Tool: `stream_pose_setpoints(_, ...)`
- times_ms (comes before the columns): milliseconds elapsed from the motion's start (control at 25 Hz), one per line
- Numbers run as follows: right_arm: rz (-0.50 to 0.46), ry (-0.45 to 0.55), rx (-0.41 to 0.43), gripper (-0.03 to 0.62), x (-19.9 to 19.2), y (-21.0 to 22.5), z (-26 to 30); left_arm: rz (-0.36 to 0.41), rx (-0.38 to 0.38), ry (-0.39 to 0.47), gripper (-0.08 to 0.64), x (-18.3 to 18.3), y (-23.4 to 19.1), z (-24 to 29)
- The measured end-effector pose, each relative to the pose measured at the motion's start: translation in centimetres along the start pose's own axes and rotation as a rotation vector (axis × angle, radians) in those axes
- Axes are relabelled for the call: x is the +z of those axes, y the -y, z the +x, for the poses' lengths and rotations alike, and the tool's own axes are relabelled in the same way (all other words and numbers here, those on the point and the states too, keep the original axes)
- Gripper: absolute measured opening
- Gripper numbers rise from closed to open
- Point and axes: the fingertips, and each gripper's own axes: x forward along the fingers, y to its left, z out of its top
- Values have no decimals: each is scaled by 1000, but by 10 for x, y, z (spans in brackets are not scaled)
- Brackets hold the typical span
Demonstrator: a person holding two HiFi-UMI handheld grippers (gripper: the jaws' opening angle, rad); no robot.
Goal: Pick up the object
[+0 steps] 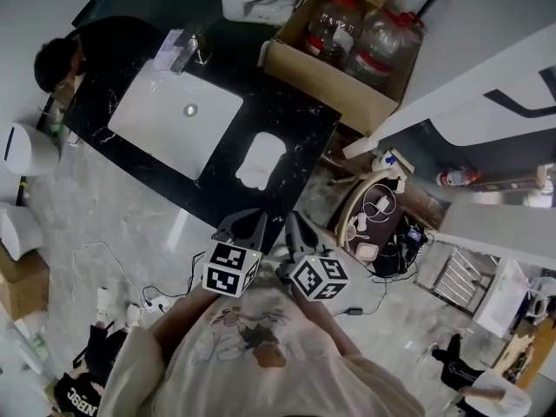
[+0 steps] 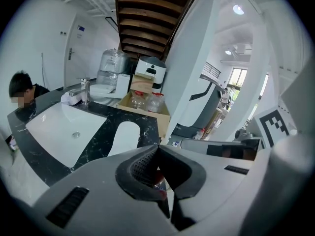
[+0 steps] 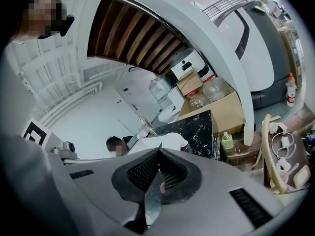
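Observation:
A white, flat, soft-edged object (image 1: pixel 261 161) lies on the black marble counter (image 1: pixel 295 129), to the right of the white sink basin (image 1: pixel 165 120). The left gripper view shows the object (image 2: pixel 123 136) beyond the jaws, and the right gripper view shows the object (image 3: pixel 170 140) just above the jaw tips. Both grippers hang close to the person's chest, short of the counter's near corner. My left gripper (image 1: pixel 246 226) (image 2: pixel 157 147) is shut with nothing in it. My right gripper (image 1: pixel 300 233) (image 3: pixel 159 151) is shut and empty too.
A cardboard box (image 1: pixel 330 81) with two clear water jugs stands behind the counter. A faucet (image 1: pixel 187 55) sits at the sink's back. A person (image 1: pixel 61 59) crouches at the counter's left end. A round stool with chargers (image 1: pixel 373 224) and cables on the floor lie to the right.

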Motion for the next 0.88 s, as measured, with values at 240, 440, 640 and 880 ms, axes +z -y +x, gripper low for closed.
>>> stream_pose_setpoints(240, 18, 4, -72, 17, -5, -4, 34, -8, -31, -4, 5, 13, -40, 6)
stream_pose_setpoints(440, 41, 2, -111, 17, -15, -11, 56, 1, -69, -40, 5, 8, -62, 11)
stream_pose_setpoints(640, 35, 13, -150, 17, -23, -15, 70, -12, -104, -58, 5, -1, -79, 14)
stream_pose_setpoints(880, 44, 14, -168, 18, -26, -16, 79, -7, -127, -67, 5, 0, -90, 18)
